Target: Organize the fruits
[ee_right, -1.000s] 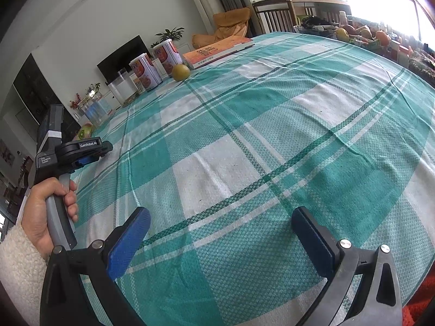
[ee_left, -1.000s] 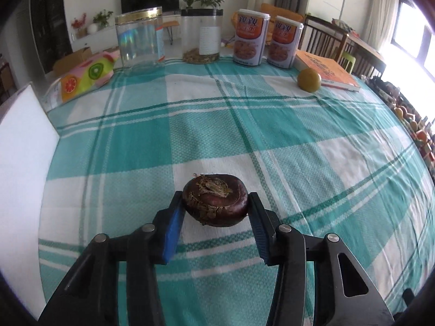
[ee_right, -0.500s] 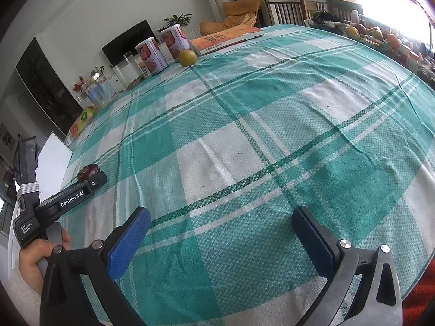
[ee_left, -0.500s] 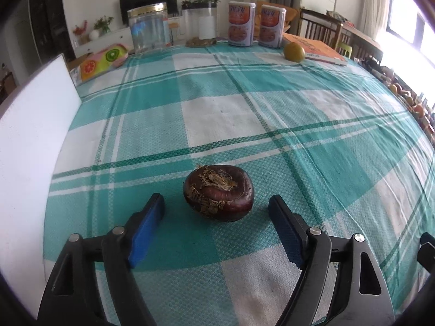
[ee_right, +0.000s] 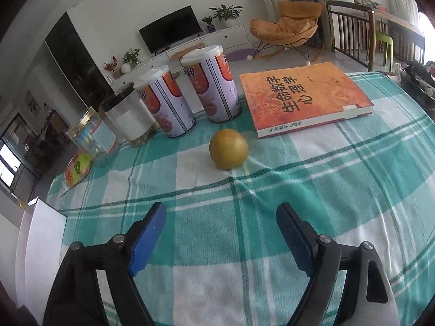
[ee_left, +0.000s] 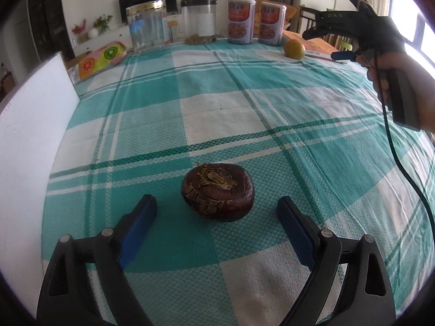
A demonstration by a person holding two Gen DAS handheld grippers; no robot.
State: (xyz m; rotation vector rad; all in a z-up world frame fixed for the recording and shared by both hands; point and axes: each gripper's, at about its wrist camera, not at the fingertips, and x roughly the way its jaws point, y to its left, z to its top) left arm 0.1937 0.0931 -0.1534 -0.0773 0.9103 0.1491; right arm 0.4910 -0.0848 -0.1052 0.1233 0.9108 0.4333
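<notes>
A dark brown, flattened fruit [ee_left: 218,191] lies on the green-and-white checked tablecloth [ee_left: 223,114], just ahead of my left gripper [ee_left: 216,203]. The left gripper is open and empty, its blue pads either side of the fruit and slightly behind it, not touching. A yellow round fruit [ee_right: 229,149] sits on the cloth near the far edge, beside an orange book [ee_right: 301,97]; it also shows in the left wrist view [ee_left: 294,49]. My right gripper [ee_right: 221,212] is open and empty, a short way in front of the yellow fruit. It appears hand-held at the right of the left wrist view [ee_left: 343,55].
Two printed cans [ee_right: 190,92], a clear jar [ee_right: 130,119] and a gold-lidded jar [ee_right: 89,135] stand along the far edge. A fruit-printed pack [ee_right: 77,168] lies left of them. A white box [ee_left: 30,119] stands on the left side. A cable [ee_left: 402,163] hangs from the right gripper.
My left gripper opened, let go of the brown fruit onto the cloth and drew back slightly. My right gripper moved across the table to the yellow fruit by the book.
</notes>
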